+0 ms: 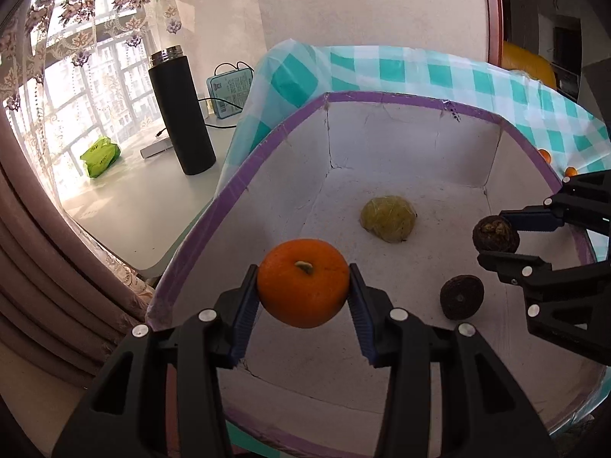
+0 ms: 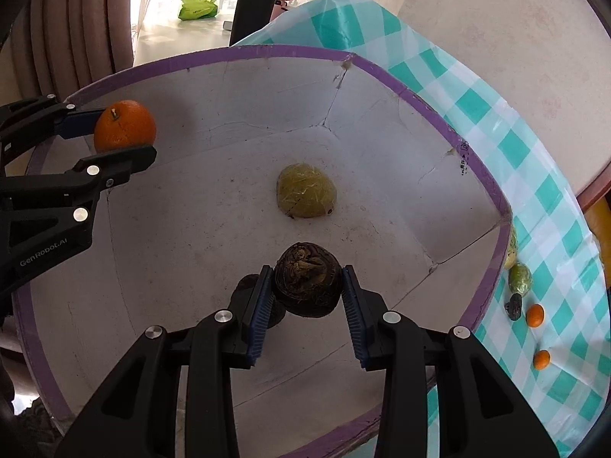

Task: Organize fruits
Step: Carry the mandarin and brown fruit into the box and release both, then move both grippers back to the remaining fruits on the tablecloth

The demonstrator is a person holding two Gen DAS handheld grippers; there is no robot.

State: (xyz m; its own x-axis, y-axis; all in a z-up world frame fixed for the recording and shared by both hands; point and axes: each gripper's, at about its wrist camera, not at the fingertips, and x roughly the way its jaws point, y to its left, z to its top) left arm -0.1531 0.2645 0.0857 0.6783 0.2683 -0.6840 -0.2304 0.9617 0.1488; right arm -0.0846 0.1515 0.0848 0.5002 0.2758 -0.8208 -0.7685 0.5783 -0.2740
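Your left tongs (image 1: 304, 290) are clamped on the orange (image 1: 303, 282), held above the white floor just inside the box's purple rim (image 1: 244, 175), while your right tongs (image 2: 307, 291) are clamped on a dark brown fruit (image 2: 307, 289) over the box's middle. Ahead of both lies the yellow-green fruit (image 2: 305, 191) with bare floor around it (a second dark fruit (image 1: 461, 297) sits just left of your right tongs). Beyond the rim to your right, small oranges (image 2: 534, 315) lie on the checked cloth (image 2: 542, 198).
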